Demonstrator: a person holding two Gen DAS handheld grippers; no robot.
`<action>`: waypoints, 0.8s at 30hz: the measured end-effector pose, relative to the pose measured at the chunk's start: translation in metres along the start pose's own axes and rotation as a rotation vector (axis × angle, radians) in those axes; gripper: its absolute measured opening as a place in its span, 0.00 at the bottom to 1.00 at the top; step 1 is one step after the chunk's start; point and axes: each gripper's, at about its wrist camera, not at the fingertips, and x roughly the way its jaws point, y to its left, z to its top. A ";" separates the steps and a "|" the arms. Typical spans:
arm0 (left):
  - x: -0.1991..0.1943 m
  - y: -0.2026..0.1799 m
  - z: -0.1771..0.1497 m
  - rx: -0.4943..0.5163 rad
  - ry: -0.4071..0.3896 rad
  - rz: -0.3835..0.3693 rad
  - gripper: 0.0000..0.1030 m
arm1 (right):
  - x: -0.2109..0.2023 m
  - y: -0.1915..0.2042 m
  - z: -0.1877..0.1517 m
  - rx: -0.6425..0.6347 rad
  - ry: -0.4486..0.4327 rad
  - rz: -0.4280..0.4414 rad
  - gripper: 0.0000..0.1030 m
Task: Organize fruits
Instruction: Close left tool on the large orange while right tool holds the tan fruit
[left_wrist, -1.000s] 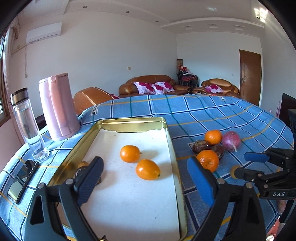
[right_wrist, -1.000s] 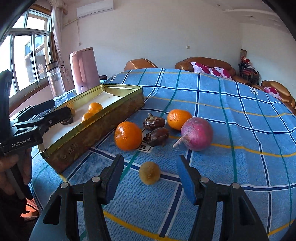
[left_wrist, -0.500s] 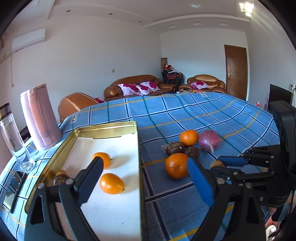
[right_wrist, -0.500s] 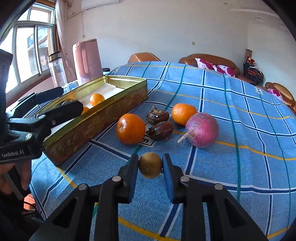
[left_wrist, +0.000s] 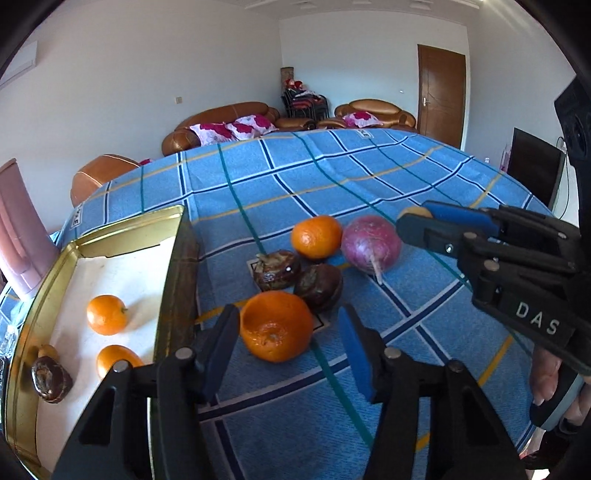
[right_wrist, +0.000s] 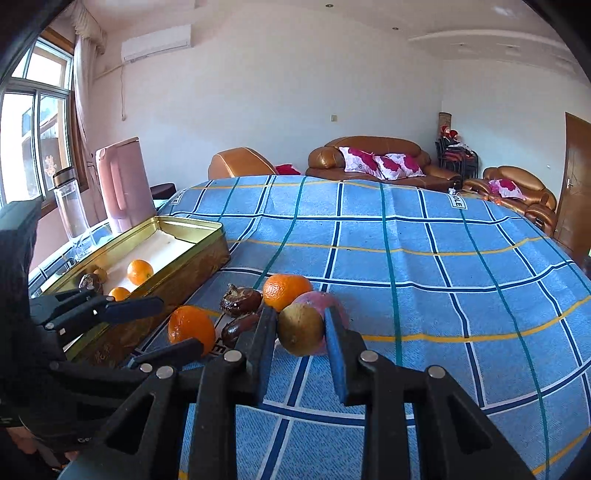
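My left gripper (left_wrist: 290, 341) is open, its fingers on either side of an orange (left_wrist: 276, 325) on the blue checked cloth. My right gripper (right_wrist: 300, 334) is shut on a small yellow-brown fruit (right_wrist: 301, 329) and holds it above the cloth. Two dark brown fruits (left_wrist: 299, 275), a second orange (left_wrist: 316, 237) and a purple-red round fruit (left_wrist: 370, 243) lie just beyond. The gold tin tray (left_wrist: 166, 218) at left holds two oranges (left_wrist: 106, 315) and a dark fruit (left_wrist: 51, 376). The tray also shows in the right wrist view (right_wrist: 199, 254).
A pink kettle (right_wrist: 123, 184) and a clear bottle (right_wrist: 72, 206) stand behind the tray at the table's left edge. Sofas (right_wrist: 373, 160) stand past the far edge. The blue cloth (right_wrist: 424, 258) stretches right and far.
My right gripper shut on the small yellow-brown fruit and lifted it. My left gripper swung from over the tray to the right and now brackets the near orange.
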 end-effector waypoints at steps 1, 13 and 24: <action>0.003 0.000 0.001 0.002 0.015 -0.002 0.55 | 0.001 0.001 0.000 -0.005 0.002 -0.003 0.27; 0.018 0.003 0.006 0.018 0.060 0.030 0.47 | 0.006 0.001 0.002 -0.002 0.017 0.013 0.27; 0.017 0.006 0.008 0.018 0.047 0.010 0.45 | 0.003 -0.002 0.001 0.013 0.005 0.021 0.27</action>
